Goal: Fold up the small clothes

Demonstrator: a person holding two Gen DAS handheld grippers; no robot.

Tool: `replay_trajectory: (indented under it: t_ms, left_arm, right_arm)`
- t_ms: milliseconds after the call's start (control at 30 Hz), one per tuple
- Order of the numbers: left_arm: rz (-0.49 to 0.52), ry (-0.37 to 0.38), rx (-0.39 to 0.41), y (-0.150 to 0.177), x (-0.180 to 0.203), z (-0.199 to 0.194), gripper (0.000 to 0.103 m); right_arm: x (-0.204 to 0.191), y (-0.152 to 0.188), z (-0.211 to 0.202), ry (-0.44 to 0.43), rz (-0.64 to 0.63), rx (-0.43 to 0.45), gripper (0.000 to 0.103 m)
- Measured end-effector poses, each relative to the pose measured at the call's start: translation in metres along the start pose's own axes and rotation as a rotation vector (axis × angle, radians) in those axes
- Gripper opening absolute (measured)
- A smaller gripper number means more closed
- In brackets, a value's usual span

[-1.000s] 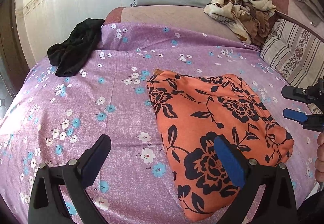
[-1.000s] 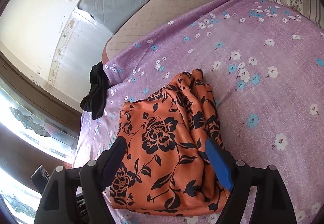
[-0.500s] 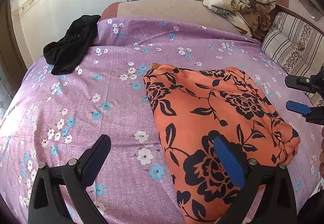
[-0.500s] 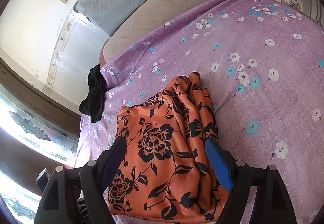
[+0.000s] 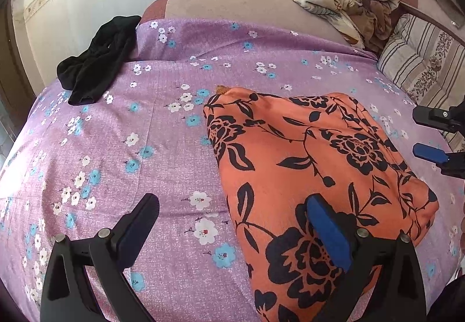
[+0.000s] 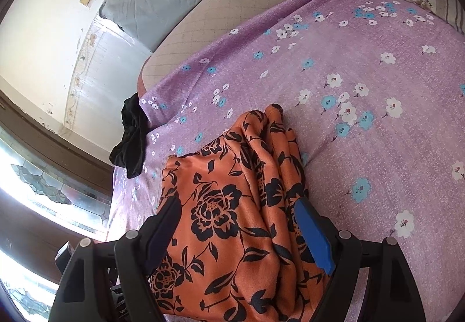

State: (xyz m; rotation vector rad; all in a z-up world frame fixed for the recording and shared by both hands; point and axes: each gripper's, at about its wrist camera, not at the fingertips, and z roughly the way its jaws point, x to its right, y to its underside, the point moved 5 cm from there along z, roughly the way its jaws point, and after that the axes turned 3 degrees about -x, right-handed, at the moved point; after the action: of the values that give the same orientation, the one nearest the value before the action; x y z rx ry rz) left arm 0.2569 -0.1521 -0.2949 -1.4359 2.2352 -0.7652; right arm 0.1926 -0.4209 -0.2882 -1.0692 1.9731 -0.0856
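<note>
The folded orange garment with black flowers (image 5: pixel 314 165) lies on the purple flowered bed sheet (image 5: pixel 145 147); we hold our left tongs (image 5: pixel 232 223) and right tongs (image 6: pixel 238 220) spread wide above it, pinching nothing.

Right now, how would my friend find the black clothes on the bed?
Start at the big purple flowered sheet covering the bed. Follow it to the far left corner by the pale wall, well away from the orange flowered garment. There lies a crumpled black garment, the only plain dark thing on the sheet.
</note>
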Motion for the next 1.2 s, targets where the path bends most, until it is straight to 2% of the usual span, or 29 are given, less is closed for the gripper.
replay_trajectory:
  t_ms: [1200]
  left_arm:
    - [0.025,0.054,-0.041,0.004,0.016,0.011,0.101]
  right_arm:
    - [0.007,-0.002,0.001,-0.003,0.017,-0.006,0.083]
